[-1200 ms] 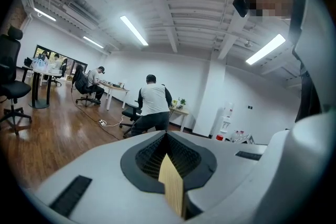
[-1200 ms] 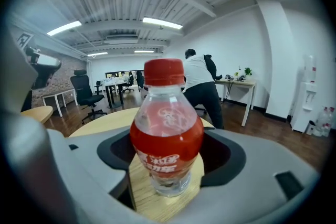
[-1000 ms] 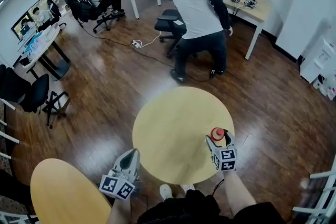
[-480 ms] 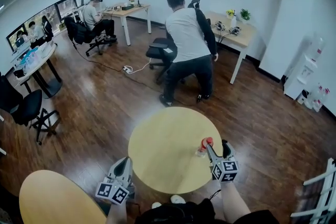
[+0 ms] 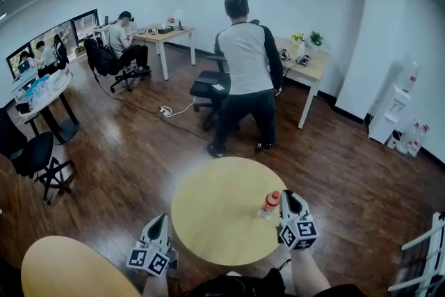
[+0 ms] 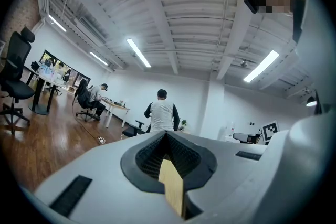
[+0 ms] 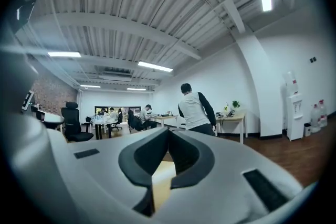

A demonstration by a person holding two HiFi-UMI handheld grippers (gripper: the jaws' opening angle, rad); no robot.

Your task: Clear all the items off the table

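Observation:
A small clear bottle (image 5: 267,206) with a red cap stands upright on the round wooden table (image 5: 215,212), near its right edge. My right gripper (image 5: 286,196) is just right of the bottle, at the table's rim. In the right gripper view its jaws (image 7: 168,131) meet at the tips with nothing between them, and the bottle does not show there. My left gripper (image 5: 159,219) hangs off the table's left front edge, clear of it. It is shut as well, with its tips together (image 6: 167,134) and nothing in them.
A second round table (image 5: 69,268) lies at the lower left. Beyond my table a person (image 5: 243,66) stands beside an office chair (image 5: 212,90) and a desk (image 5: 313,66). More desks, chairs and seated people line the far left. A water dispenser (image 5: 400,97) stands at the right wall.
The head view has lifted. The bottle, earlier at the right gripper's tip, now stands just left of it. The person beyond the table has straightened up.

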